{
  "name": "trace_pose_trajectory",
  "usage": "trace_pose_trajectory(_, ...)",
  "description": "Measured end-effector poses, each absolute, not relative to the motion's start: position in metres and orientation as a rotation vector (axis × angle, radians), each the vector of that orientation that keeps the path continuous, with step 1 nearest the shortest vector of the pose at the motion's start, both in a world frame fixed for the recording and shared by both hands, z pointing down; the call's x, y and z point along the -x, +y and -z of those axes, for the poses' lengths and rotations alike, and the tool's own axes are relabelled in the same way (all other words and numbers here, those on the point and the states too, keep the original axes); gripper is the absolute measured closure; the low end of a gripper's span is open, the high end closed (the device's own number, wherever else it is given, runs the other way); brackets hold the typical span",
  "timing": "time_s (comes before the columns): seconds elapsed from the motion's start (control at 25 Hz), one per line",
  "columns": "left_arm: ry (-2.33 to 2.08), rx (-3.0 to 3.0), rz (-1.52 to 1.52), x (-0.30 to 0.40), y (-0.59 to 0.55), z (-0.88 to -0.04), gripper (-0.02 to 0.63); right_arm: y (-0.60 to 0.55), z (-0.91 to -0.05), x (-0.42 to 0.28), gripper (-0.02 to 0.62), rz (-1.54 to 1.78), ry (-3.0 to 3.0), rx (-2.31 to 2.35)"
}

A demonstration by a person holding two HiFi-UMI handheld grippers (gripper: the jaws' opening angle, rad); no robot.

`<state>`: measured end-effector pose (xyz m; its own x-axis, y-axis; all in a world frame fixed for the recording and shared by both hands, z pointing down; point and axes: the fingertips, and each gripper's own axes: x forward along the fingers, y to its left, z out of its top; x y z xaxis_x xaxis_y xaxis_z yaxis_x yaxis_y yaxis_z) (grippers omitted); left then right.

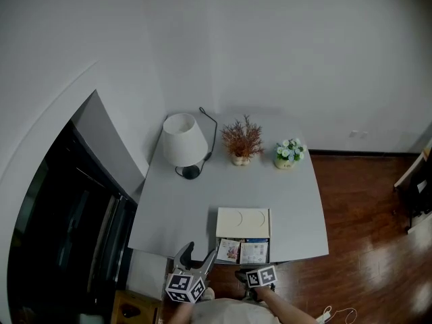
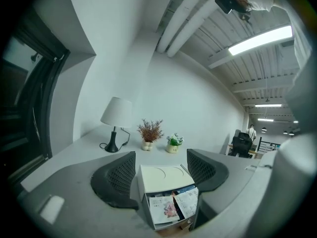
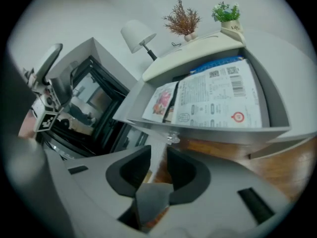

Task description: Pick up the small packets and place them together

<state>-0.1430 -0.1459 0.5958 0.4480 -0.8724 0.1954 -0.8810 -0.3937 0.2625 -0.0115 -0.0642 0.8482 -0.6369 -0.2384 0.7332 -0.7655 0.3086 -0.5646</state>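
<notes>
Packets lie before the left hand-held gripper, agape and empty; right hand-held gripper barely parted.

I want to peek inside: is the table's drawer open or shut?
Open. The grey drawer sticks out past the front edge of the grey table, with printed paper packets showing inside.

Drawer open on top; lamp, dried plant, flower pot line table's far edge
</notes>
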Motion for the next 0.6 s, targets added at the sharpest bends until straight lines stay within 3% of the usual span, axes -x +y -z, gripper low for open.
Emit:
trace_pose_trajectory(0.12,-1.501,-2.389,-0.049,0.144,-0.147,-0.594,0.295,-0.062,-0.818,0.005,0.48,-1.308,-2.154,-0.909)
trace_pose_trajectory(0.6,-1.586,-2.471,-0.061,0.142,-0.158,-0.564,0.264,-0.141,-0.576,-0.034,0.48,-0.28,-2.669,-1.413)
